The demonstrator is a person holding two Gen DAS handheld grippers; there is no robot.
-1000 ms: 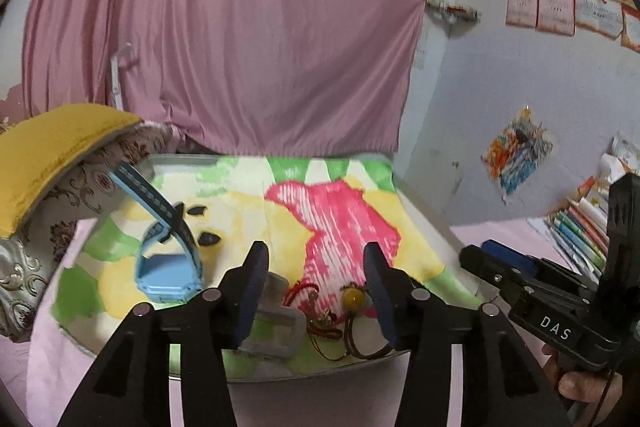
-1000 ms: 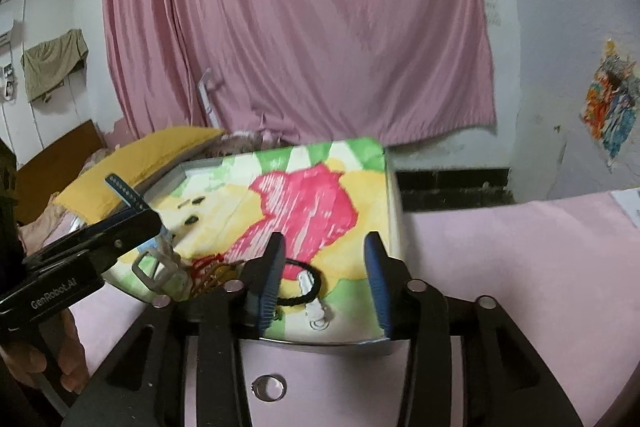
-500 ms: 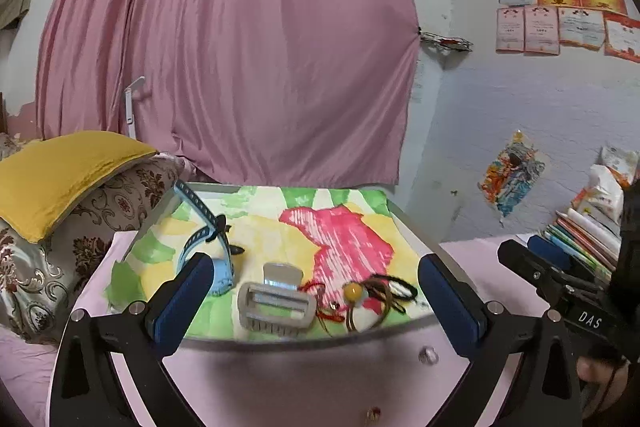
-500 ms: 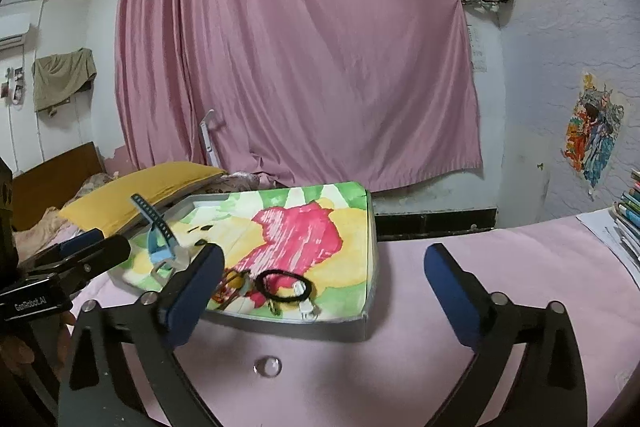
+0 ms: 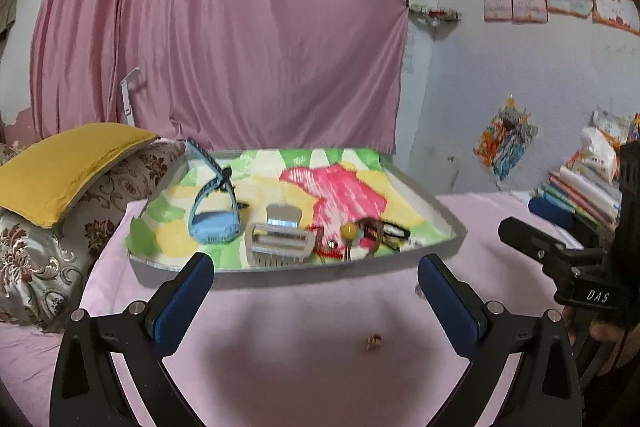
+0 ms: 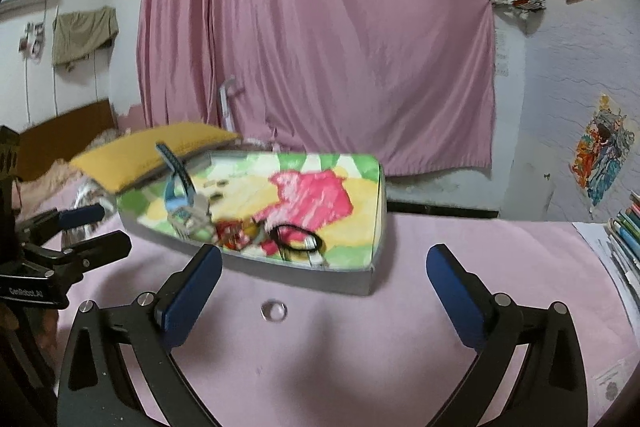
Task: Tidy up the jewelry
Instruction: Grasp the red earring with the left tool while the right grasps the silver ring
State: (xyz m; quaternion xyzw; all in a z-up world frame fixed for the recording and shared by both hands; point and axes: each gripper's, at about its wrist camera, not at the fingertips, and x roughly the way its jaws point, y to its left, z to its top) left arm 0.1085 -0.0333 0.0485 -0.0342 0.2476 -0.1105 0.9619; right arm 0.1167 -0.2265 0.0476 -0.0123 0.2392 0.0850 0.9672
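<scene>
A shallow tray (image 5: 448, 227) with a bright painted lining lies on the pink bedsheet. In it are a blue watch (image 5: 212, 223), a silver-grey watch (image 5: 280, 243), a red cord bracelet with a yellow bead (image 5: 348, 233) and a black hair tie (image 5: 394, 233). My left gripper (image 5: 315, 269) stands wide open just short of the tray's near edge, with nothing between its fingers. My right gripper (image 6: 323, 257) is also wide open and holds nothing, in front of the tray (image 6: 360, 279) near the black hair tie (image 6: 296, 237). A clear ring (image 6: 274, 310) lies on the sheet below it.
A tiny trinket (image 5: 374, 338) lies on the sheet in the left wrist view. A yellow pillow (image 5: 68, 163) on a patterned cushion (image 5: 48, 251) borders the tray's left. Stacked books (image 5: 576, 195) sit at the right. A pink curtain (image 5: 224, 35) hangs behind.
Both grippers went from half closed over the tray's items to wide open. Both drew back from the tray, which now looks smaller and farther.
</scene>
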